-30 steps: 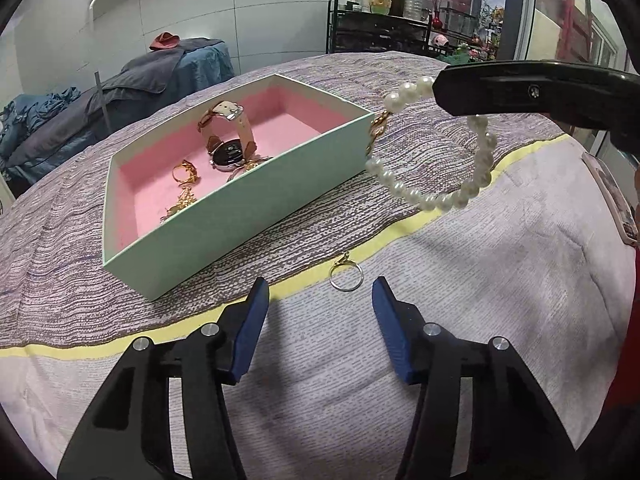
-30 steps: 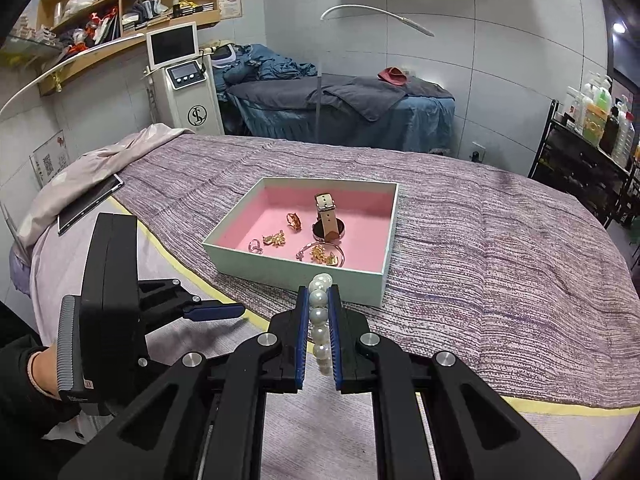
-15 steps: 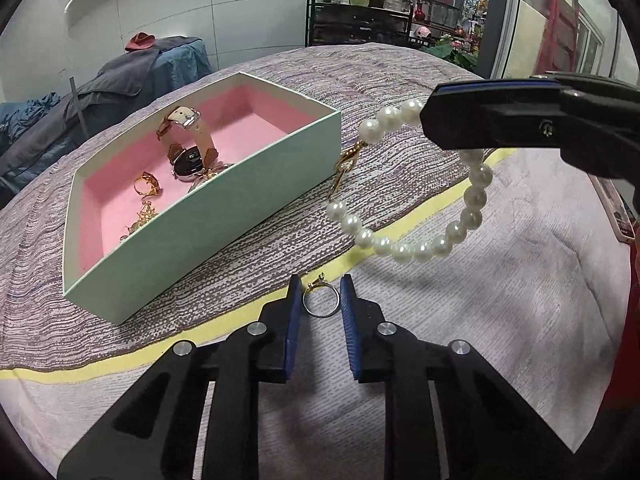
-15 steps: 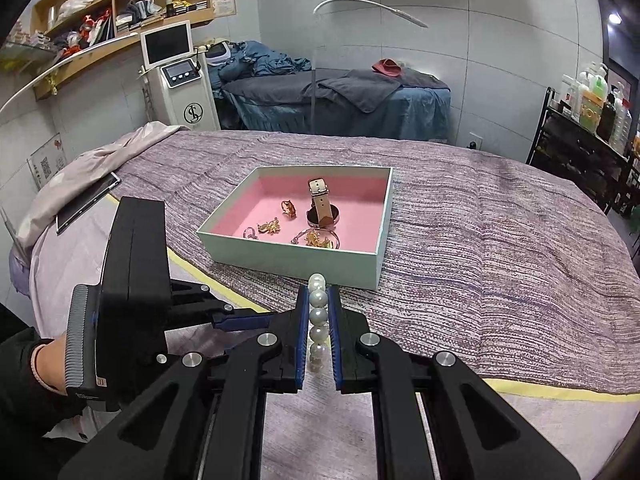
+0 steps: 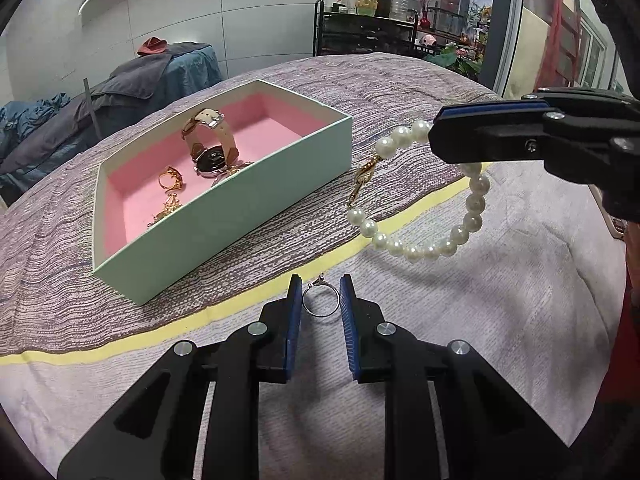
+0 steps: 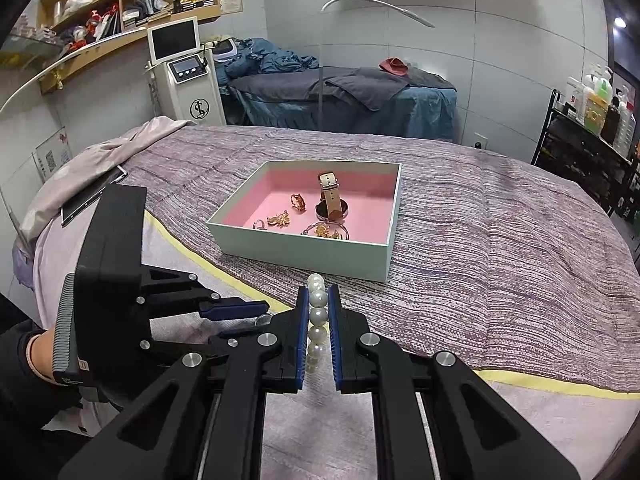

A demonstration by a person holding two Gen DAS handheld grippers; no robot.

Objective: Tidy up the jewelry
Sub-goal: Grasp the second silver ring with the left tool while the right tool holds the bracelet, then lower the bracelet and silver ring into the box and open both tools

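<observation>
A small silver ring (image 5: 320,301) lies on the pale sheet beside the yellow stripe, and my left gripper (image 5: 320,280) is shut on it, both blue pads touching its sides. The left gripper (image 6: 256,308) also shows low on the left in the right wrist view. My right gripper (image 6: 319,292) is shut on a pearl bracelet (image 6: 318,298). The bracelet's loop (image 5: 424,250) hangs in the air from the right gripper (image 5: 436,138), right of the box. The mint box with pink lining (image 5: 240,216) holds a tan-strapped watch (image 5: 210,148) and gold pieces (image 5: 170,178).
The box (image 6: 304,252) sits on a purple woven bedspread (image 6: 500,240). A dark tablet (image 6: 92,196) lies at the bed's left edge. Behind are a white machine with a screen (image 6: 184,76), a second bed (image 6: 340,96) and a black rack of bottles (image 5: 360,20).
The left gripper's jaws closed from wide apart onto the silver ring after moving up to it. The right gripper kept the pearl bracelet held in the same place.
</observation>
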